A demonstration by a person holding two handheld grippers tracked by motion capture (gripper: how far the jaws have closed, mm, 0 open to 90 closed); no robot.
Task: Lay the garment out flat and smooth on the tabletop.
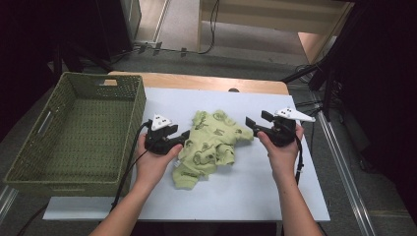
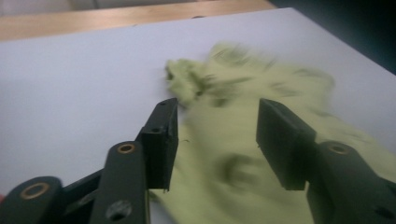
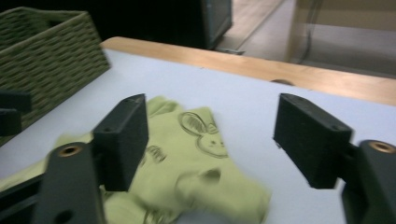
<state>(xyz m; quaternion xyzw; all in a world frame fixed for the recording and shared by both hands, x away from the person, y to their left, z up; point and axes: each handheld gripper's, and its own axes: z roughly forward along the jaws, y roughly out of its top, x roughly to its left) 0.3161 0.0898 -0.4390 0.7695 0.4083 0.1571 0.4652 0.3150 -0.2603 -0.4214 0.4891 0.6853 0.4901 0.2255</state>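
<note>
Green printed baby garment (image 1: pixel 209 147) lay crumpled mid-mat (image 1: pixel 246 196), nearer mat's far edge than near edge, long axis running near-left to far-right. L gripper (image 1: pixel 183 137) sat at garment's left side, jaws parted abt halfway, cloth under gap, nothing pinched. R gripper (image 1: pixel 252 126) sat at garment's far-right tip, jaws wide, empty. Both equally near. Wicker basket (image 1: pixel 29 157) stood off mat's left edge, so L hand closer to it.
</note>
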